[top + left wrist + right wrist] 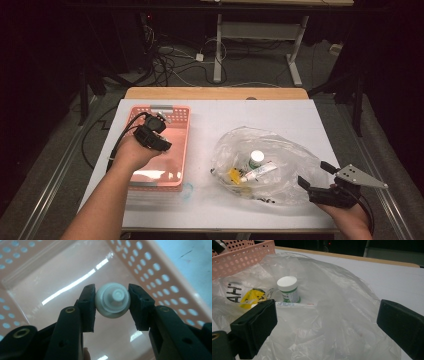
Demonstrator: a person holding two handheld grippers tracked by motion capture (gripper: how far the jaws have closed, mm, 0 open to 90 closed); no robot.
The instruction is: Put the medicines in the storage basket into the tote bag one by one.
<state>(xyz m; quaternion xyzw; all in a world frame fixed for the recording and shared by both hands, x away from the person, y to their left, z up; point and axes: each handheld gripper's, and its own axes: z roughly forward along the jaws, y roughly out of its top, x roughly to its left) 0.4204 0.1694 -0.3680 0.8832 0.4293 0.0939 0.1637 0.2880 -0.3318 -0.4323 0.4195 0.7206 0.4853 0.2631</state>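
**Over the pink basket: a round white item pinched by its sides, with room to slip**

In the high view, the left gripper (159, 131) hangs over the pink basket (184, 145) at the left of the table (280, 112), pointing down into it. The right gripper (316, 179) rests near the right edge, just beside the clear plastic bag (285, 155), which lies crumpled between the two hands. Inside the bag stand a small white-capped jar (256, 158) and a tube (260, 171), with something yellow (234, 175) next to them. No lettering is legible from this height.

In the left gripper view, the jaws are closed on a small round white item (113, 300), seen end-on, one pad on each side of it, above the glossy floor of the basket. The grip is on a curved surface, so the piece could roll or pop out if the hand tilts or eases pressure early. A drop from up here could send it bouncing off the hard floor. It carries no visible marking.

In the right gripper view, the jaws stand wide apart with nothing between them, the bag (332, 322) lying in front. If they close from here they would likely catch loose film alone, dragging the bag and toppling the upright jar (288, 288). The jar has a green-and-white label too small to read. On the bag, dark letters "AH" (234, 295) show, the rest lost in folds; the tube's print is blurred.
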